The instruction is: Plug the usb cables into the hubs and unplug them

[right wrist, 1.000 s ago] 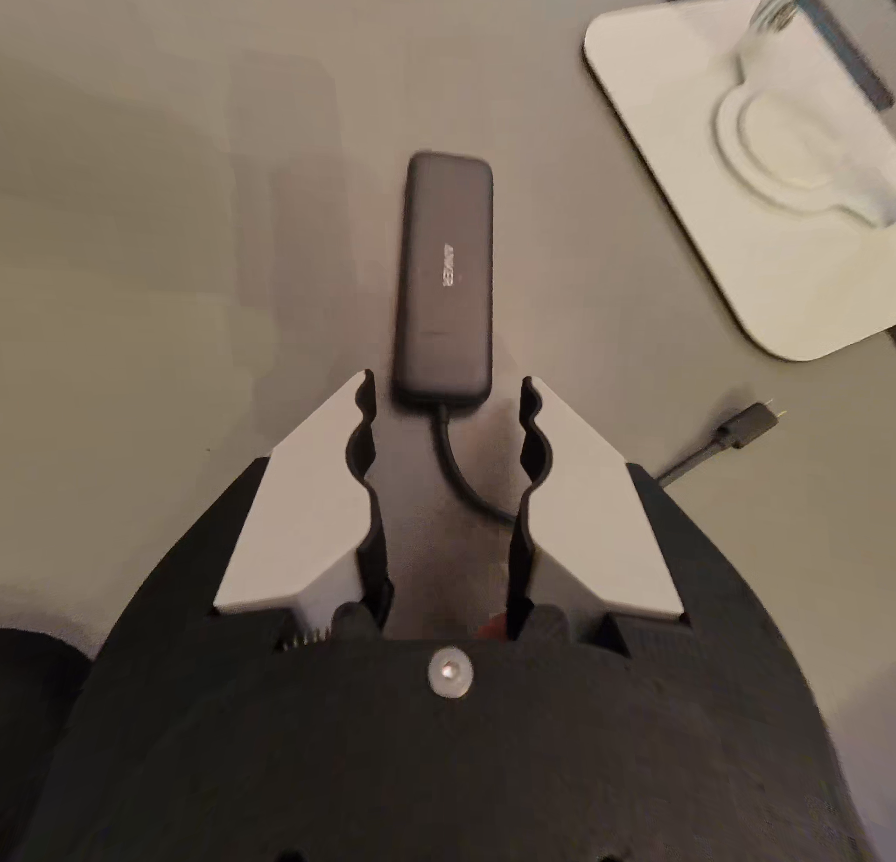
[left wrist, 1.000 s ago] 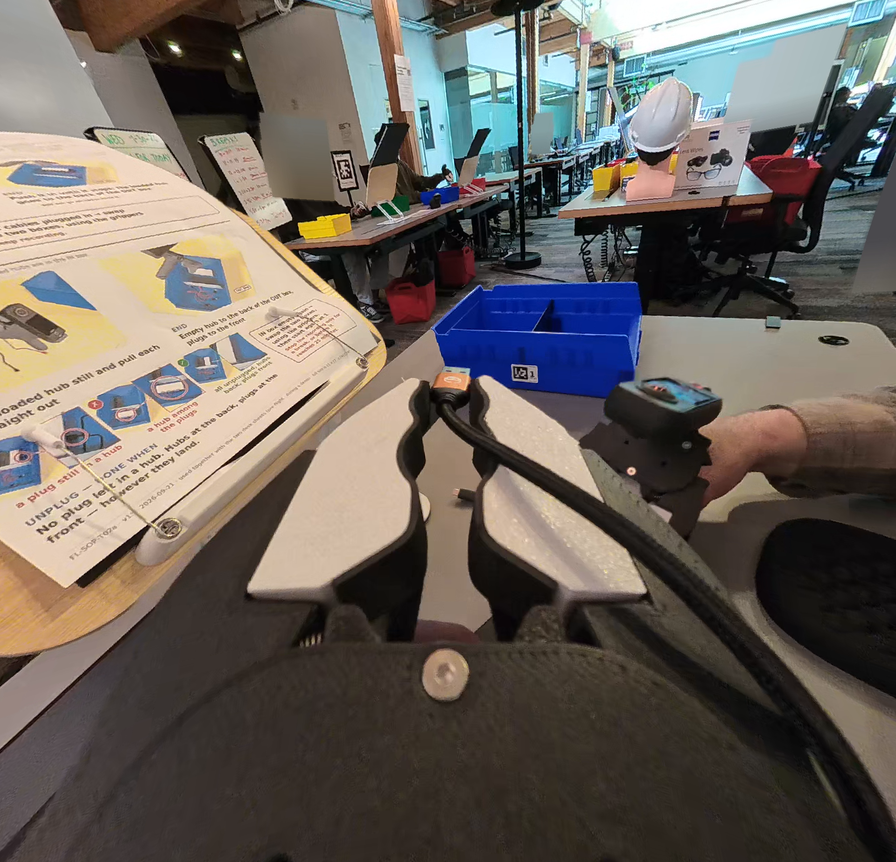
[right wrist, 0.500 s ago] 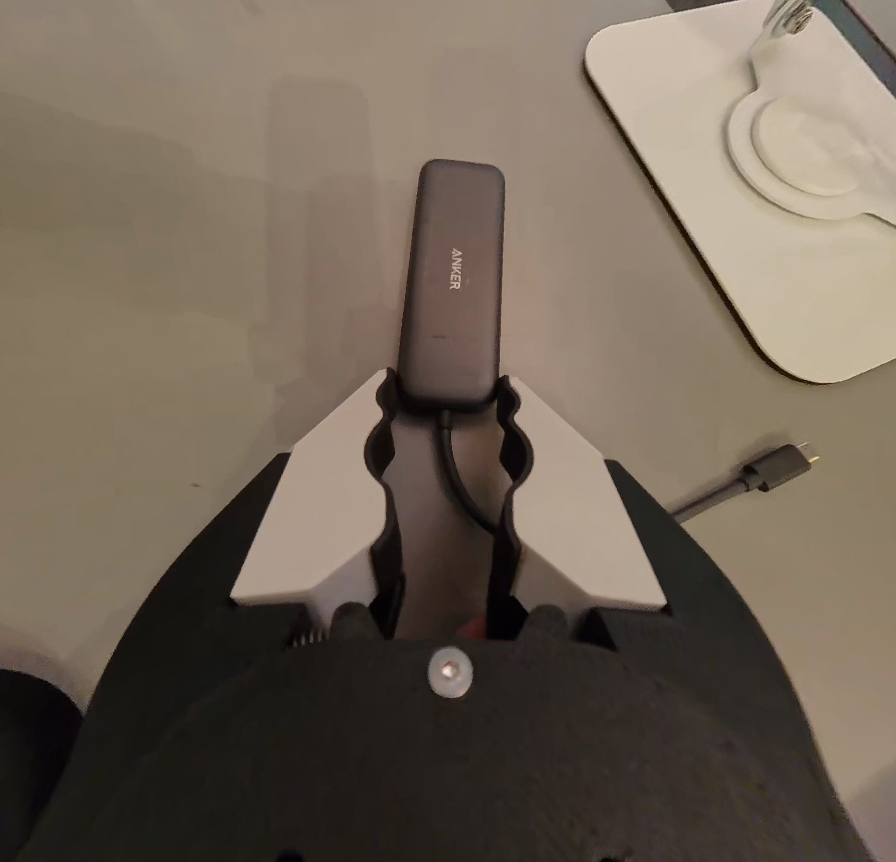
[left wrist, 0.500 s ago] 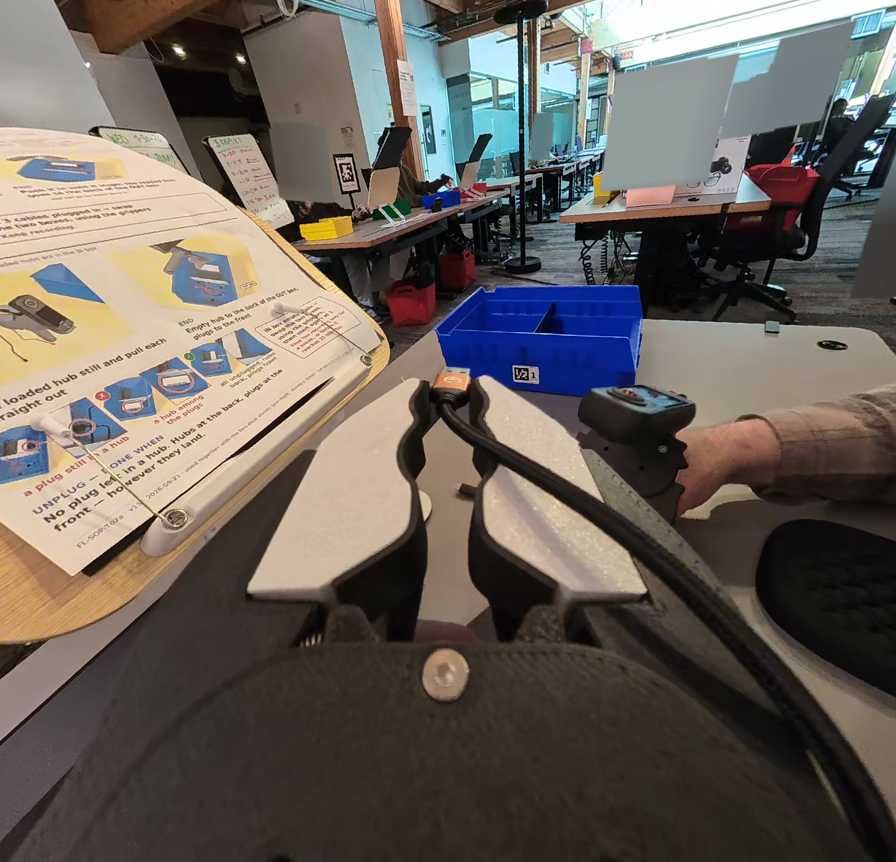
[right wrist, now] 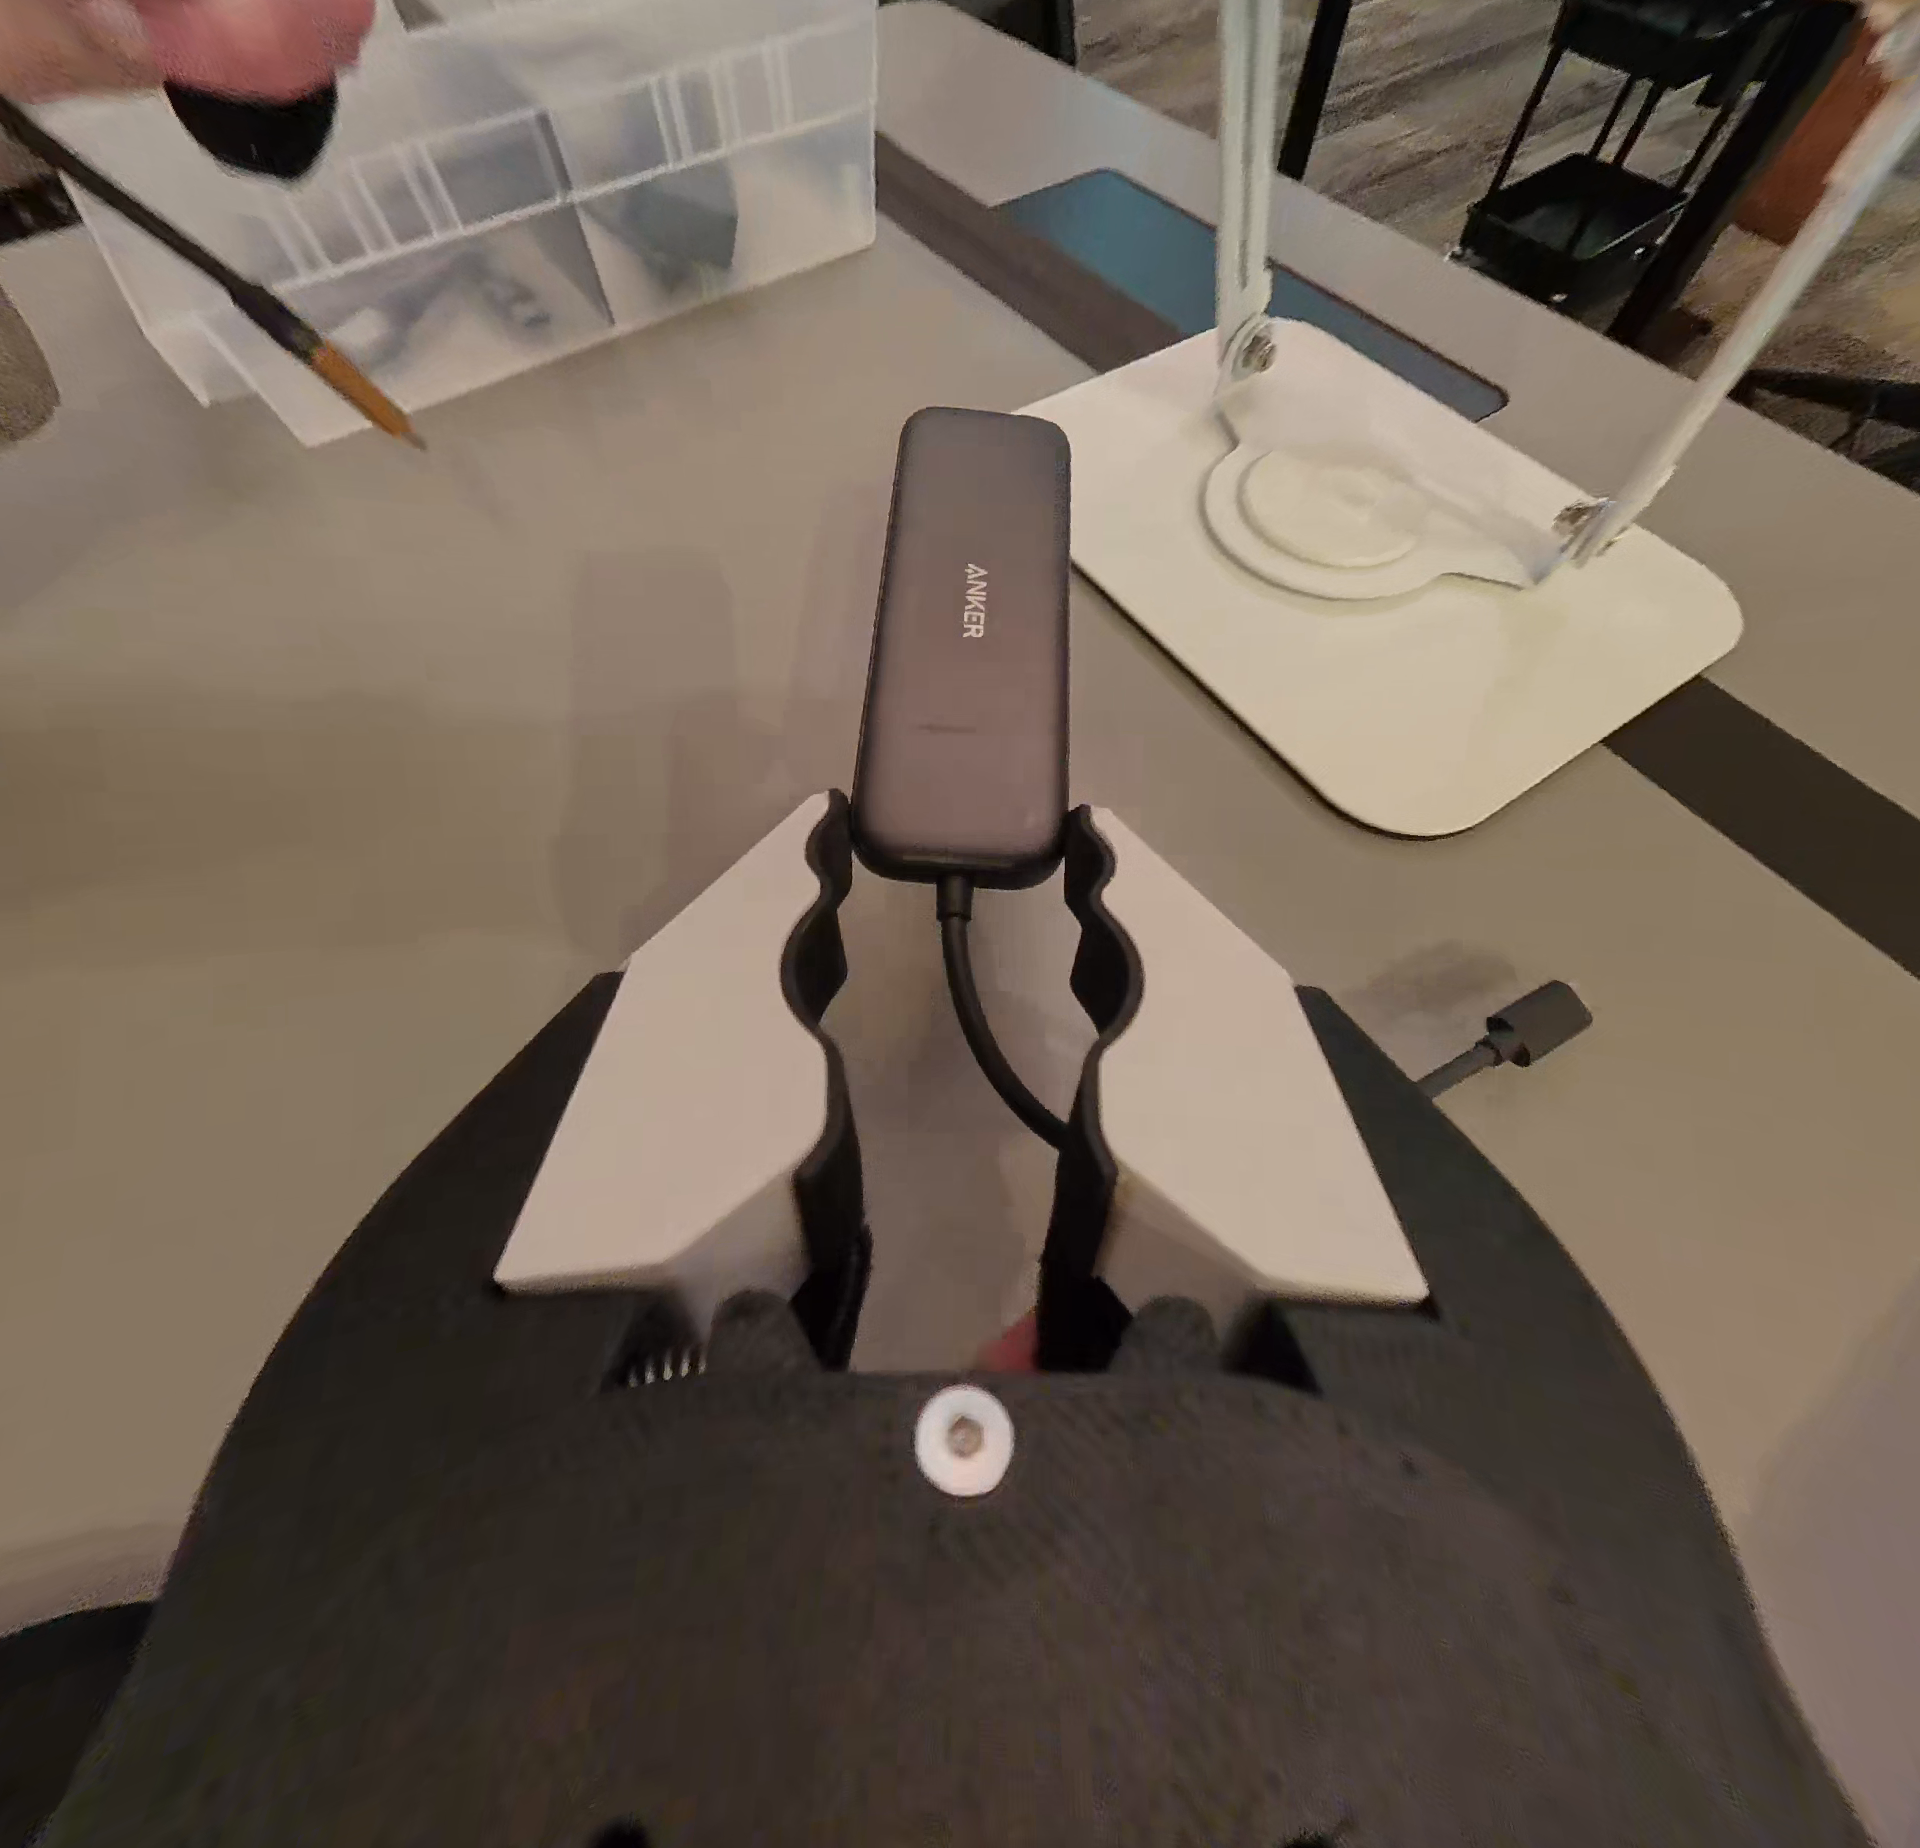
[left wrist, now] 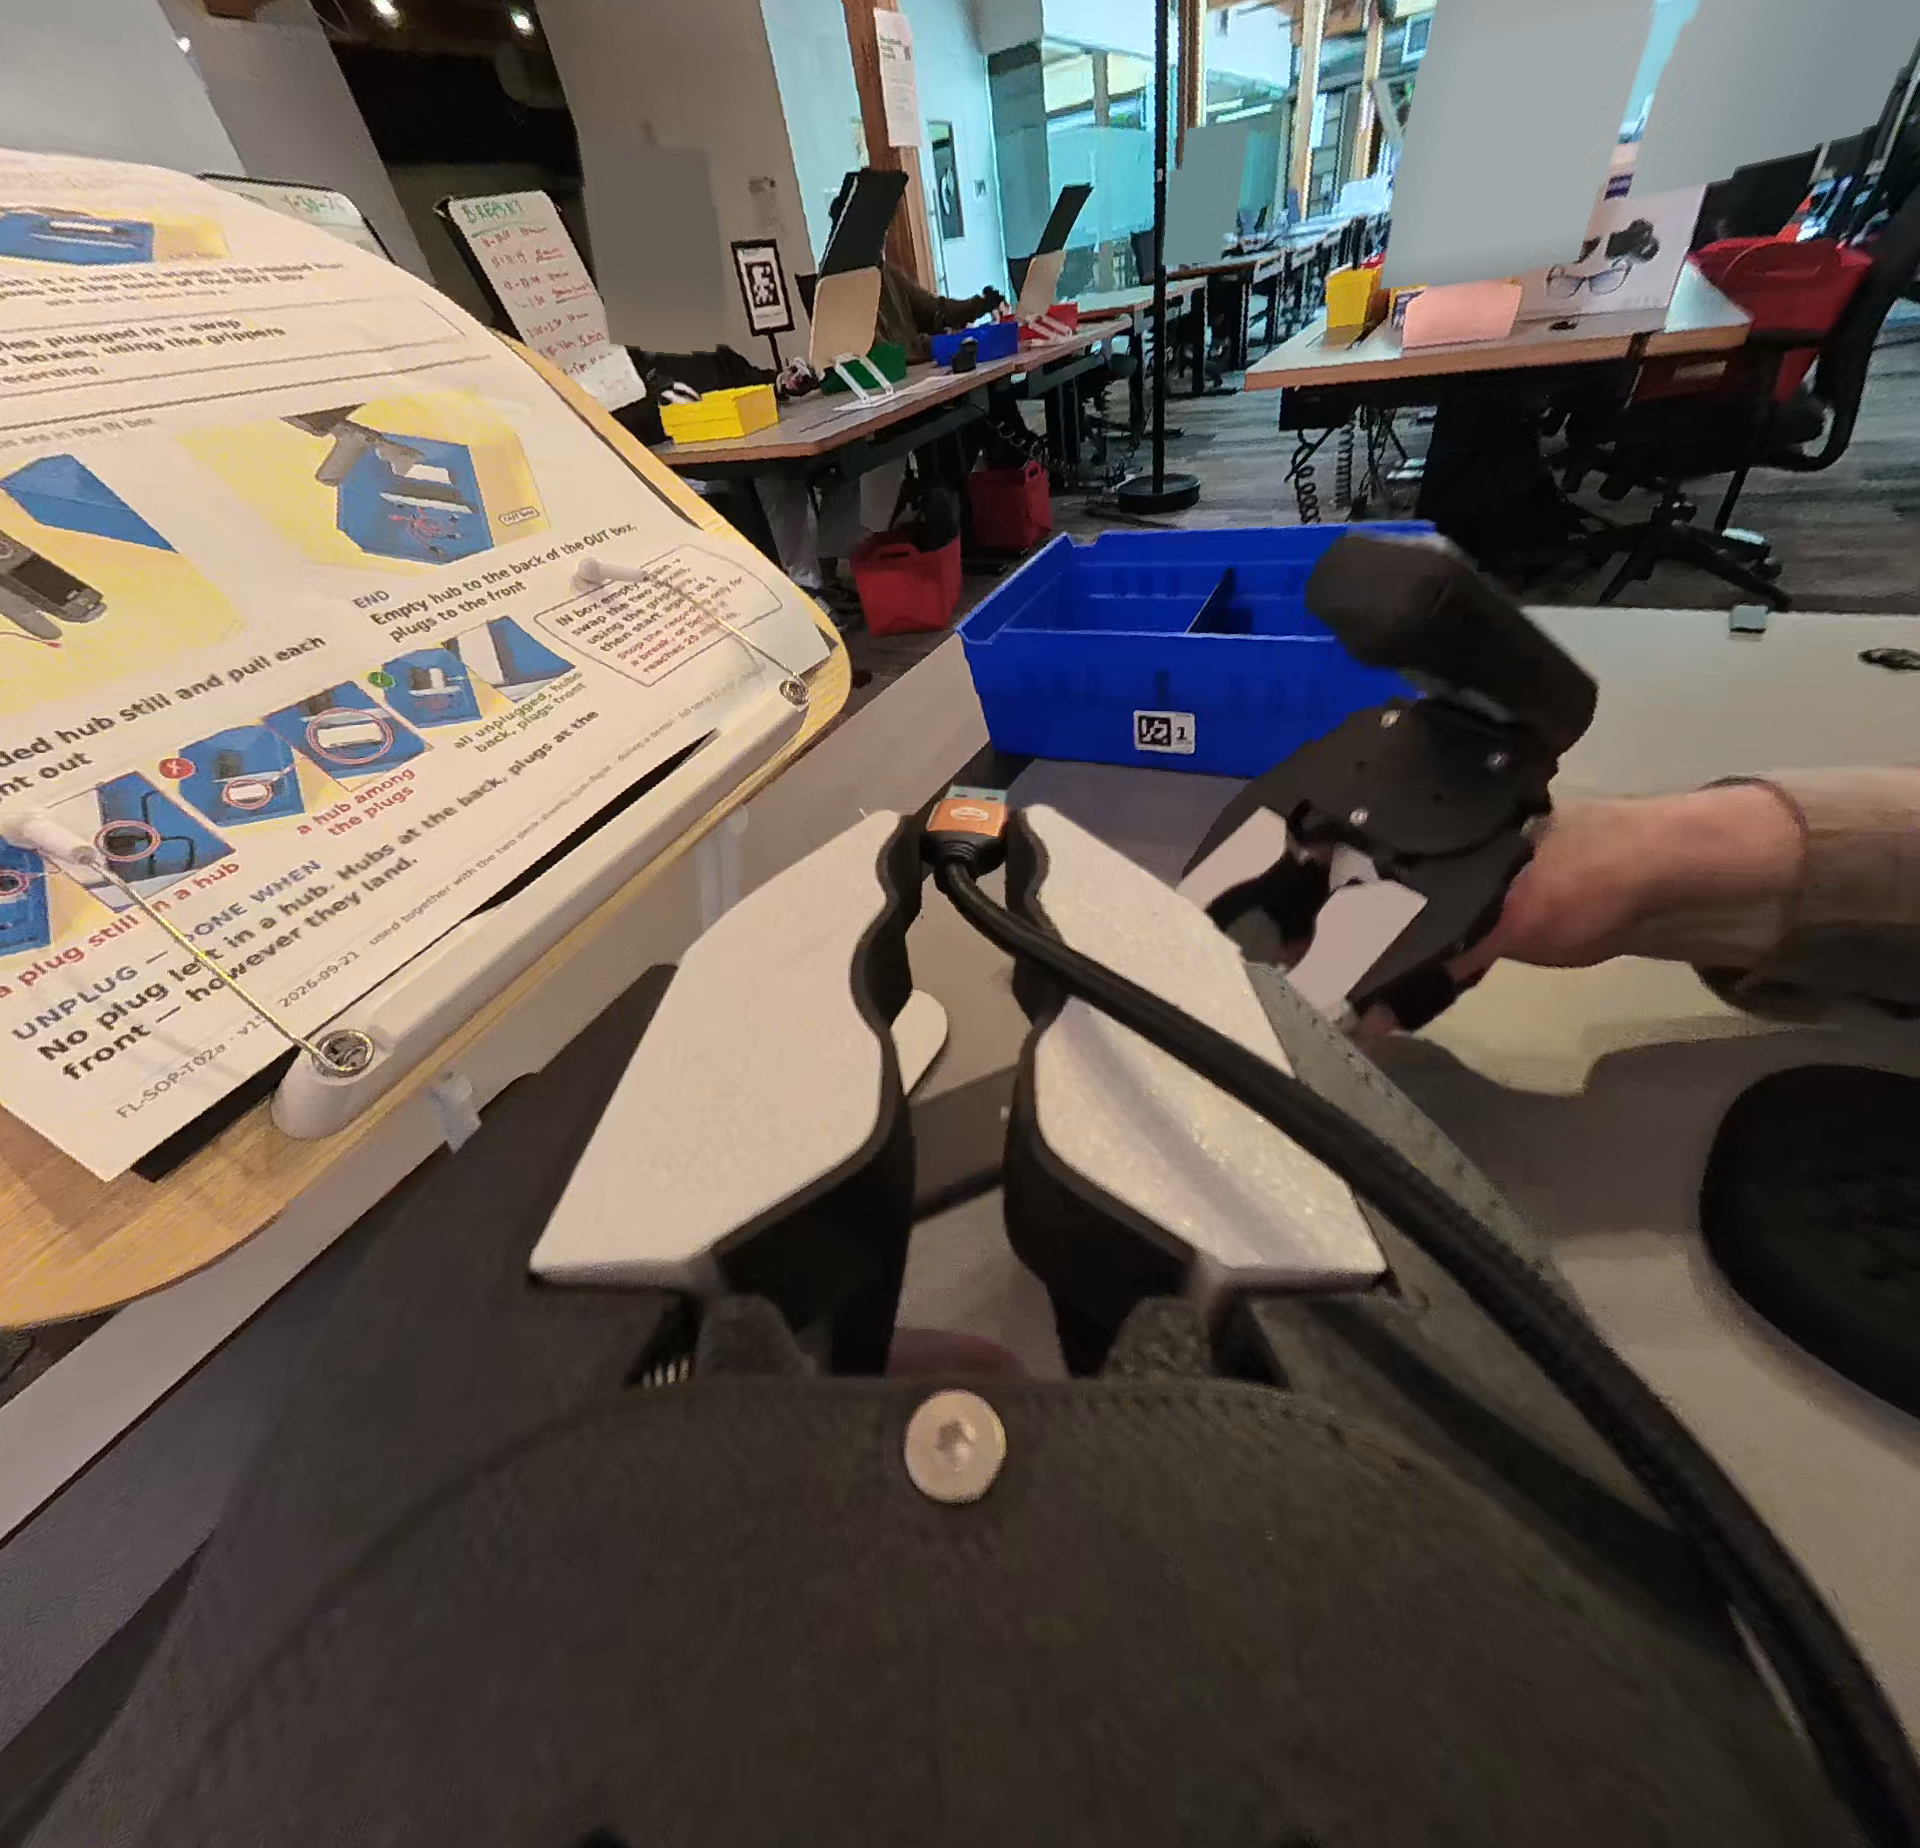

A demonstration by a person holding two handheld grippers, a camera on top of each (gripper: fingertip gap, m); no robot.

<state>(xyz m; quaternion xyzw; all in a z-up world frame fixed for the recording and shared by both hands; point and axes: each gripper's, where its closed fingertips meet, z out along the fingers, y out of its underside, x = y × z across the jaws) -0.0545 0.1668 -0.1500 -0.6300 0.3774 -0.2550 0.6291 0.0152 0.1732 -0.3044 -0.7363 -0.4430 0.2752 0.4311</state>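
The left gripper (left wrist: pixel 964 842) is closed on the orange USB plug (left wrist: pixel 966 822), pinched at the very tips of its white fingers (left wrist: pixel 758 1060); the black braided cable (left wrist: pixel 1195 1029) runs back over the right-hand finger and off past the gripper's body. Ahead of it and a little to the right sits a blue divided bin (left wrist: pixel 1070 697) on the grey table (left wrist: pixel 1704 676). To its left stands an instruction sheet (left wrist: pixel 312 655) on a wooden board.

The right gripper (right wrist: pixel 961 842) is clamped on the near end of a dark grey USB hub (right wrist: pixel 966 645), which juts forward from the fingertips and is lifted clear of the table (right wrist: pixel 416 759). The hub's own short lead (right wrist: pixel 982 1029) curls back between the fingers, and its connector (right wrist: pixel 1538 1024) lies on the table to the right. Beyond the hub to the right is a white stand base (right wrist: pixel 1455 697); ahead to the left is a clear divided organiser (right wrist: pixel 499 188), with the orange plug (right wrist: pixel 358 396) hanging in front of it.
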